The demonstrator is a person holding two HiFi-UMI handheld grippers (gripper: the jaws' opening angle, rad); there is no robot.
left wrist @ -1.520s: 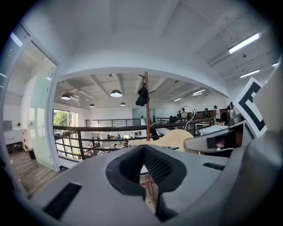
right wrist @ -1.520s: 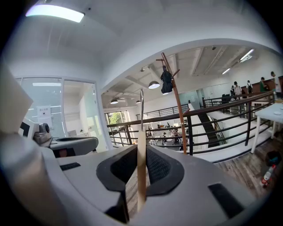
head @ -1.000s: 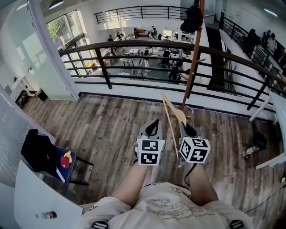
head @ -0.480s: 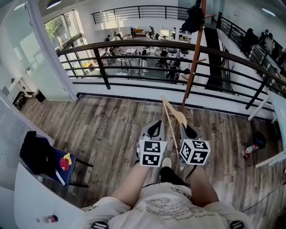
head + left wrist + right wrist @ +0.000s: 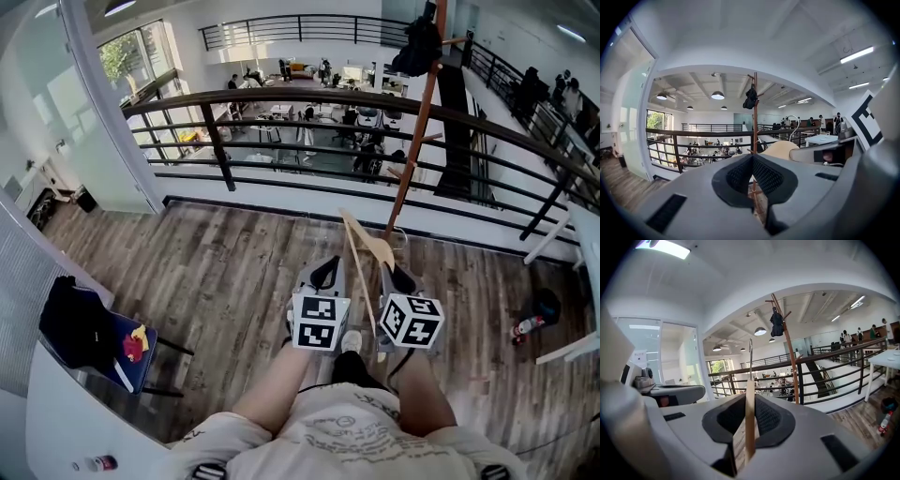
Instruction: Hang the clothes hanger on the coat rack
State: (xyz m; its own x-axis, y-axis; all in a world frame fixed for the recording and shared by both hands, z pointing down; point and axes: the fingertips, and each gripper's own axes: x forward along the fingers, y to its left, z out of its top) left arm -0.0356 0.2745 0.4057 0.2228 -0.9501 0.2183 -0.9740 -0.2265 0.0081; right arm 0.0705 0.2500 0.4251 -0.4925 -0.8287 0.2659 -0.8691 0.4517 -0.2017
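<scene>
A pale wooden clothes hanger (image 5: 360, 251) with a metal hook (image 5: 750, 355) stands edge-on between the jaws of my right gripper (image 5: 395, 278), which is shut on it (image 5: 749, 423). My left gripper (image 5: 323, 275) sits just left of it, shut, with nothing between its jaws (image 5: 752, 180). The coat rack (image 5: 417, 131) is a tall reddish-brown pole with pegs, standing ahead by the railing, a black garment (image 5: 415, 47) hanging near its top. The rack also shows in the left gripper view (image 5: 754, 110) and right gripper view (image 5: 786, 341). The hanger is apart from the rack.
A dark metal railing (image 5: 281, 98) runs across ahead, with an open lower floor beyond. A blue chair (image 5: 112, 342) with dark clothes stands at left. A white table (image 5: 586, 234) is at right, a bottle (image 5: 527, 325) on the wooden floor near it.
The view has shifted slightly; the coat rack now sits a little further right in the head view. Both grippers and the hanger keep their pose.
</scene>
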